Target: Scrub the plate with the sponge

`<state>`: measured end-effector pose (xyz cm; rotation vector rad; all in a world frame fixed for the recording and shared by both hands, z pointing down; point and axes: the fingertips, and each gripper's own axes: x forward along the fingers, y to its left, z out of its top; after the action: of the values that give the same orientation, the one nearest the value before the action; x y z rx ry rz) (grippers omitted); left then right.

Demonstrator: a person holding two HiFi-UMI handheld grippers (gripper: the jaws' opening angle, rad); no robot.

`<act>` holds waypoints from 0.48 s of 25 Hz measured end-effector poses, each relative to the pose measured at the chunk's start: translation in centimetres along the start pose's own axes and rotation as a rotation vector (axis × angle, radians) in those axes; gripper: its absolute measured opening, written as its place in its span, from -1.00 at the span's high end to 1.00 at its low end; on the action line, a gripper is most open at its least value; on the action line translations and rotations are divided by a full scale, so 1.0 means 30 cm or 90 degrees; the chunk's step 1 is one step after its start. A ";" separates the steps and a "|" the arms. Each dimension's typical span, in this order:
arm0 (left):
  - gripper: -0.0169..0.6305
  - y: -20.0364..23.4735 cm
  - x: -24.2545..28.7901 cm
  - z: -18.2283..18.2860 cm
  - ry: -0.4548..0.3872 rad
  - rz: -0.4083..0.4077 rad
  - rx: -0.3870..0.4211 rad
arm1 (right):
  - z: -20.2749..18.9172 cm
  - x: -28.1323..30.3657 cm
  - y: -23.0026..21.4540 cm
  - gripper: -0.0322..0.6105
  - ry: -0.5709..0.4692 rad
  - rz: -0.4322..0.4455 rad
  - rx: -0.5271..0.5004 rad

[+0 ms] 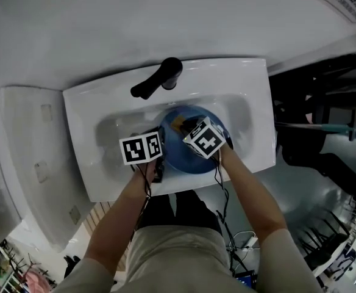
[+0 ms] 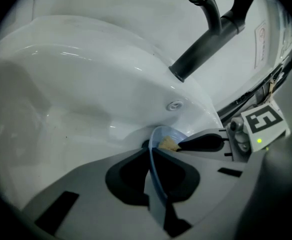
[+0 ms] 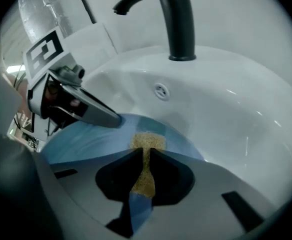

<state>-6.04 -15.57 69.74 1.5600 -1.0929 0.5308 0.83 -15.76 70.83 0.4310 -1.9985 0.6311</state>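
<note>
A blue plate (image 1: 187, 154) stands tilted inside the white sink basin (image 1: 114, 130). My left gripper (image 2: 151, 156) is shut on the plate's thin rim (image 2: 151, 149), which runs edge-on between its jaws. My right gripper (image 3: 145, 156) is shut on a yellow-tan sponge (image 3: 147, 141), and the sponge presses flat against the plate's blue face (image 3: 91, 139). In the left gripper view a corner of the sponge (image 2: 168, 144) shows beyond the rim, next to the right gripper's dark fingertip (image 2: 201, 143). In the head view both marker cubes cover the jaws.
A black faucet (image 1: 160, 78) rises from the back of the basin, its spout (image 3: 178, 19) over the plate. An overflow hole (image 3: 160, 90) sits in the back wall. A white toilet tank (image 1: 25, 157) stands left of the sink. Dark racks (image 1: 324, 108) fill the right side.
</note>
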 end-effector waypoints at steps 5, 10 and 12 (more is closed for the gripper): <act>0.89 0.013 0.002 0.010 -0.016 0.018 0.014 | -0.131 -0.053 -0.150 0.73 0.071 -0.102 0.003; 0.88 0.004 0.002 0.047 -0.018 0.015 0.042 | -0.263 -0.148 -0.119 0.73 0.150 -0.077 -0.031; 0.88 -0.001 0.004 0.053 -0.013 0.011 0.048 | -0.291 -0.188 -0.060 0.73 0.162 -0.055 -0.068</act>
<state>-6.30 -17.10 69.36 1.6260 -1.1143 0.5748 10.55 -11.80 69.86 0.3512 -1.7529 0.4971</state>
